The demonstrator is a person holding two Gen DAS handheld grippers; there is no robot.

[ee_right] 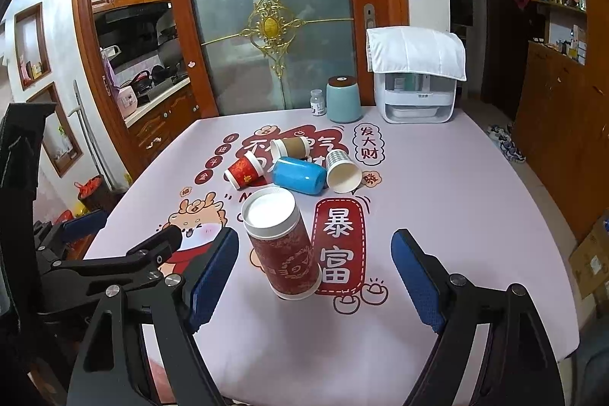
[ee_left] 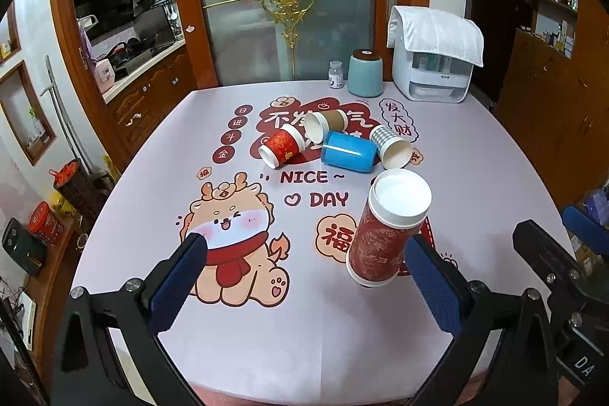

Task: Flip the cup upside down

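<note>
A tall dark-red patterned paper cup (ee_left: 384,231) stands upside down on the table, white base up; it also shows in the right wrist view (ee_right: 283,246). Behind it lie several cups on their sides: a small red cup (ee_left: 281,149), a brown cup (ee_left: 323,124), a blue cup (ee_left: 348,152) and a checked cup (ee_left: 390,145). My left gripper (ee_left: 304,273) is open and empty, the cup just inside its right finger. My right gripper (ee_right: 316,273) is open and empty, the cup between its fingers without touching.
At the table's far edge stand a teal canister (ee_left: 364,73), a small white bottle (ee_left: 335,75) and a white appliance under a cloth (ee_left: 434,63). A glass door is behind. The left gripper's frame shows at the left of the right wrist view (ee_right: 95,253).
</note>
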